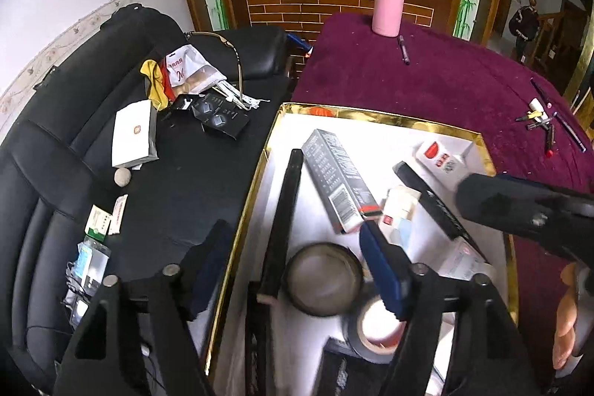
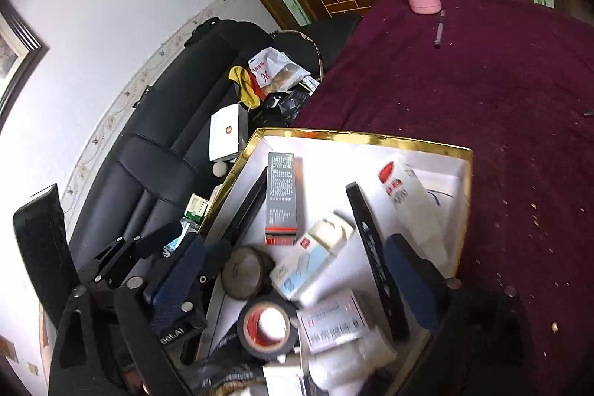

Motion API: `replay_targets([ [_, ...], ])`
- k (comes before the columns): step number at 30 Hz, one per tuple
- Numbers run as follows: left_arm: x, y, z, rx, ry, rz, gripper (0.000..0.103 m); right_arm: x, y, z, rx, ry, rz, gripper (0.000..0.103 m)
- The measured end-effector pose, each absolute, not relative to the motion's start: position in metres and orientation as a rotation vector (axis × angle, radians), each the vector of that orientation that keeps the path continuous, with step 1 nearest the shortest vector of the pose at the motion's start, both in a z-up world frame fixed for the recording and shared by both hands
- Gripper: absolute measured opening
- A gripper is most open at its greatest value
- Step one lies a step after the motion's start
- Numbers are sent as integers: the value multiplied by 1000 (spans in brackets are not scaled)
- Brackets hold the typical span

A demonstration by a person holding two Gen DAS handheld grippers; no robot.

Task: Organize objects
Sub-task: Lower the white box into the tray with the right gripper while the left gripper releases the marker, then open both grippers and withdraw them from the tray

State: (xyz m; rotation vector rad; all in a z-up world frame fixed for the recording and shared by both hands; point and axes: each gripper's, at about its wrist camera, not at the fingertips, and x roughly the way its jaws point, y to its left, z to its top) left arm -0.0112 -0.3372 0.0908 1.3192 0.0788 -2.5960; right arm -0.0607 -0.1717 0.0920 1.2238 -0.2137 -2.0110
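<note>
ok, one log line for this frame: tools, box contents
left tool: open, empty | right tool: open, empty | gold-rimmed box: holds grey carton, tape rolls, small boxes

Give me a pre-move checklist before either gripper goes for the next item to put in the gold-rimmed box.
1. Left gripper empty: ok, fingers apart over the gold-rimmed box, nothing pinched.
2. Right gripper empty: ok, jaws spread wide above the box contents.
3. Room left in the box: not ok, the grey carton, the tape roll and other packs crowd the floor.
4. Loose items still outside: not ok, the pen and the small pile of pens lie on the maroon cloth.
5. Pink bottle stable: ok, upright near the far edge.
6. Grippers clear of each other: cannot tell, both hang over the box.
</note>
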Motion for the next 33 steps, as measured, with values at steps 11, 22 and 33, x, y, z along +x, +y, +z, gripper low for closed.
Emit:
replay_targets([
  [11,59,-306,114,1124,33,-2561,81,2,-108,110,1073,-54,-2066,103],
  [22,116,-266,106,1117,72,-2585,84,57,-70,94,1023,151,-2055,103],
  [33,118,-277,112,1002,86,-2398,84,70,-73,100,979,193,-2027,103],
])
